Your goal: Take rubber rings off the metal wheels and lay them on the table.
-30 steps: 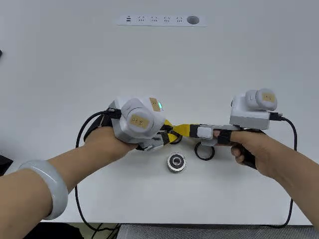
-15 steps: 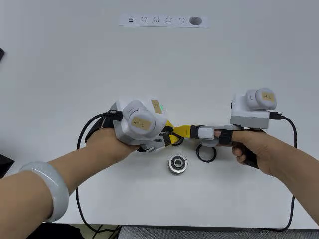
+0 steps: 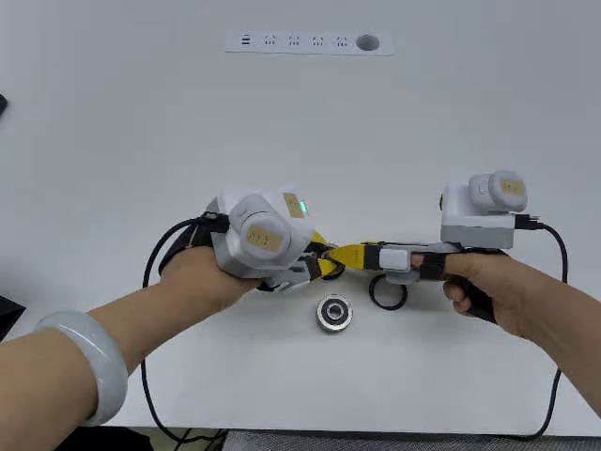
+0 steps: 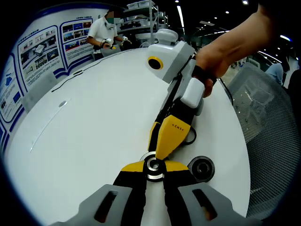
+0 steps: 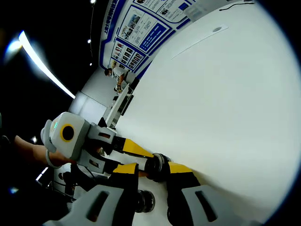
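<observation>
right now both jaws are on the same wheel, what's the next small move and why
Probably a peel: ease the right gripper away from the left gripper to strip the held wheel, with the left holding firm. Both sets of jaws flank that wheel. A loose ring already lies on the table, and a second wheel waits beside it.

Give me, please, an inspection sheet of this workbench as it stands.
Surface: white table.
Job's things: held wheel between both grippers; loose wheel and black rubber ring lying on the table.
Clutter: nothing seen.
Grippers: left gripper and right gripper meet tip to tip, both shut on the held wheel.
Cables: a black cable trails from each gripper.
Surroundings: power strip at the far edge; poster wall.
</observation>
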A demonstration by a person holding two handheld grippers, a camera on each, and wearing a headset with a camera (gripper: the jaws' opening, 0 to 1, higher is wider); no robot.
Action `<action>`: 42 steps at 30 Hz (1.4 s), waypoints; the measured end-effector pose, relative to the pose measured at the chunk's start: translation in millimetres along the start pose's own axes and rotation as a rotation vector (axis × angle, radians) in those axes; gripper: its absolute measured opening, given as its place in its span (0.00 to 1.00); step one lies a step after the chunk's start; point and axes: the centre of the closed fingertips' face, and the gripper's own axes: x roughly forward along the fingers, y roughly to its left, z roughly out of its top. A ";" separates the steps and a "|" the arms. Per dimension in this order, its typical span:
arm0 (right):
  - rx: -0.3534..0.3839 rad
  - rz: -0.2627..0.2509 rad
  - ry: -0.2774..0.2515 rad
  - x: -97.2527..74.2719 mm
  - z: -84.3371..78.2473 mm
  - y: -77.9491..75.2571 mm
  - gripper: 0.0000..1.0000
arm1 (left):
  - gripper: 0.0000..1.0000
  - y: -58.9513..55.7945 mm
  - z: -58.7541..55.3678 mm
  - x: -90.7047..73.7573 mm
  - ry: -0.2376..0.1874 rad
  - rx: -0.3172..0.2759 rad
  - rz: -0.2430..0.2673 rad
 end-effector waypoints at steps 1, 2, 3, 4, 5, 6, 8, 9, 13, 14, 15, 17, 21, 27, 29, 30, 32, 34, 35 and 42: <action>0.000 0.001 0.001 -0.6 -0.5 0.0 0.25 | 0.13 0.0 0.1 0.0 0.000 0.000 0.000; -0.001 0.001 0.001 -0.9 -0.9 0.3 0.25 | 0.13 0.0 0.2 0.0 0.000 0.001 0.000; 0.000 0.002 0.000 -1.2 -1.2 0.5 0.25 | 0.13 -0.1 0.3 -0.1 0.000 0.001 0.000; 0.002 0.004 0.000 -1.5 -1.7 1.0 0.25 | 0.13 -0.2 0.4 -0.1 -0.001 0.001 -0.001; 0.002 0.005 0.001 -1.7 -2.1 1.4 0.26 | 0.13 -0.2 0.5 -0.2 -0.001 0.001 -0.001; 0.002 0.007 0.001 -1.9 -2.7 1.6 0.26 | 0.13 -0.2 0.5 -0.2 -0.001 0.001 -0.001; 0.004 0.008 0.005 -2.2 -3.7 1.7 0.26 | 0.13 -0.2 0.5 -0.1 -0.002 0.001 -0.001; 0.001 0.008 0.005 -2.5 -4.0 1.7 0.26 | 0.13 -0.1 0.4 -0.2 -0.002 0.001 -0.001; 0.002 0.010 0.004 -4.7 -3.8 2.5 0.26 | 0.13 -0.1 0.3 -0.2 -0.002 0.001 -0.001; 0.000 0.013 0.005 -5.6 -4.4 3.0 0.26 | 0.13 -0.1 0.3 -0.2 -0.002 0.000 -0.001; 0.005 0.023 0.009 -6.2 -5.7 4.8 0.24 | 0.13 0.0 0.2 -0.2 -0.002 0.000 -0.001; 0.009 0.022 0.013 -6.3 -6.5 3.5 0.23 | 0.13 0.0 0.2 -0.1 -0.003 -0.001 -0.001; 0.010 0.017 0.012 -5.8 -7.5 2.7 0.23 | 0.13 0.0 0.3 0.1 -0.003 0.000 -0.001; -0.012 -0.002 0.001 -2.3 -2.4 -0.6 0.27 | 0.13 -0.1 0.1 0.3 -0.003 -0.001 -0.001; -0.016 -0.004 -0.005 -0.4 0.7 -0.7 0.30 | 0.13 -0.1 0.0 0.4 -0.003 0.001 -0.001; -0.020 -0.005 -0.006 0.4 1.7 -0.9 0.30 | 0.13 0.0 0.0 0.4 -0.003 0.000 -0.001; -0.022 -0.002 -0.008 2.3 3.7 -0.9 0.30 | 0.13 -0.1 0.0 0.4 -0.003 -0.001 -0.001; -0.026 0.000 -0.007 4.3 5.0 -0.5 0.30 | 0.13 -0.1 0.0 0.4 -0.003 -0.001 -0.001; -0.026 0.002 -0.007 5.1 5.6 -0.2 0.30 | 0.13 -0.1 0.0 0.4 -0.003 -0.001 -0.001; -0.022 0.008 0.006 7.2 3.5 0.4 0.30 | 0.13 -0.3 0.0 -0.1 -0.004 -0.001 -0.001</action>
